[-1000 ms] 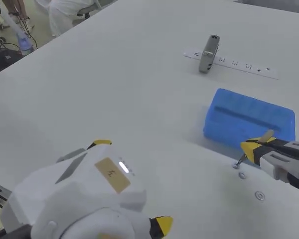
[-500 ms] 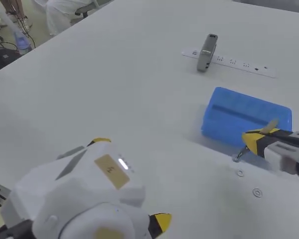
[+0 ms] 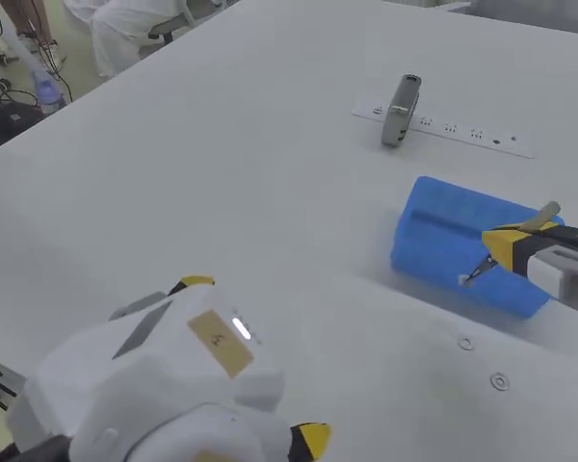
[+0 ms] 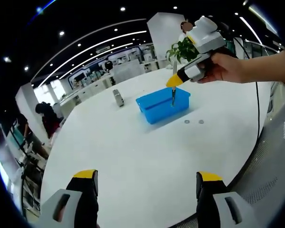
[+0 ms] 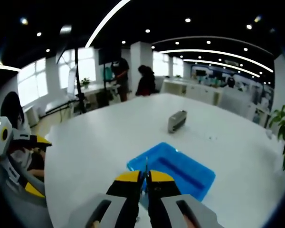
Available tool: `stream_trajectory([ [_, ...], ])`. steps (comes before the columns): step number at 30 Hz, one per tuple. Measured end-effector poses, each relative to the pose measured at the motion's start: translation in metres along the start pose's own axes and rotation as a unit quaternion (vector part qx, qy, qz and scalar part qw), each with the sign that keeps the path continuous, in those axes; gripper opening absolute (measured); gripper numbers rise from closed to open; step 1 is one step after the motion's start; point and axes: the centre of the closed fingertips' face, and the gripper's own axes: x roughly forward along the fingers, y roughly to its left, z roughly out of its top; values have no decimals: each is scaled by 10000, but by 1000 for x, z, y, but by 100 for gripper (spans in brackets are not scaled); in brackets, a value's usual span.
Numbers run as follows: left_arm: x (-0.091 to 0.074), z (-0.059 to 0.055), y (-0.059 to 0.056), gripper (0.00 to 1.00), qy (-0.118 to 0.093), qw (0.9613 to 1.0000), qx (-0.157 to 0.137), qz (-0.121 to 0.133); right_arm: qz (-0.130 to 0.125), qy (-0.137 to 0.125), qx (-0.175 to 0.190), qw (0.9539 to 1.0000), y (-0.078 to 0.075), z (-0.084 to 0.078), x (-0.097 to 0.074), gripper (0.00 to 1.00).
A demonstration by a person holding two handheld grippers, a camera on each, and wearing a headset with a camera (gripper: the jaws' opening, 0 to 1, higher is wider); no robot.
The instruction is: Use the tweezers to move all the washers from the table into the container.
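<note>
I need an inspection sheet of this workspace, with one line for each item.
Surface: white table, smooth.
Job's things: blue container; tweezers with tips above it; two washers on the table beside it.
Clutter: grey device lying across a power strip.
Grippers: right gripper shut on the tweezers; left gripper open, holding nothing.
Cables: dark cables on the floor past the table.
Surroundings: open office; people at far desks; potted plant.
</note>
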Motion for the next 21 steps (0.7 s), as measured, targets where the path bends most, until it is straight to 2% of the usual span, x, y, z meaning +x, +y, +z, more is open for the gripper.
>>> stream_trajectory([
  [12, 1, -1, 0, 87, 35, 10000, 22, 1, -147, -160, -59, 9997, -14, 15, 11, 1],
  [21, 1, -2, -1, 87, 64, 10000, 35, -14, -228, -25, -156, 9996, -22, 6, 28, 2],
])
